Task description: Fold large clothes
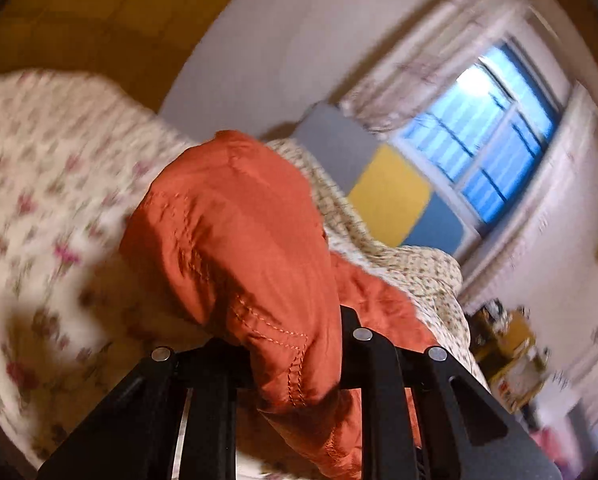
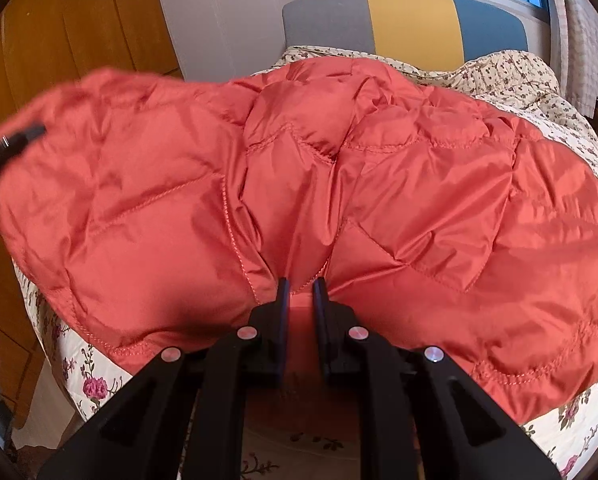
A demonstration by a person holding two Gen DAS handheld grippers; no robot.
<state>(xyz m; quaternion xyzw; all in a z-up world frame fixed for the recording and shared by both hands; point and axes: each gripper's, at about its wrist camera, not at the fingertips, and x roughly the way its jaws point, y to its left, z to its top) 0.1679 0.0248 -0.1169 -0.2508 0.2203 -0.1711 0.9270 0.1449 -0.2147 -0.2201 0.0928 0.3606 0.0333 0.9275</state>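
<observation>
1. An orange quilted jacket [image 2: 339, 184] lies spread across a bed with a flowered cover [image 2: 571, 412], reaching from the near edge toward the headboard [image 2: 411, 24].
2. The right gripper [image 2: 299, 292] has its jaws drawn narrow, pinching a fold at the near hem of the jacket.
3. The left gripper [image 1: 299, 344] grips a bunched end of the jacket [image 1: 239, 232] and holds it up above the bed cover [image 1: 39, 184]; fabric hides the fingertips, but cloth is clamped between the jaws.
4. In the right view, the left gripper [image 2: 15, 140] shows blurred at the jacket's far left corner.
5. A window [image 1: 487, 148] with curtains [image 1: 419, 56] stands behind the headboard, and wooden wardrobe doors [image 2: 71, 32] stand left of the bed.
</observation>
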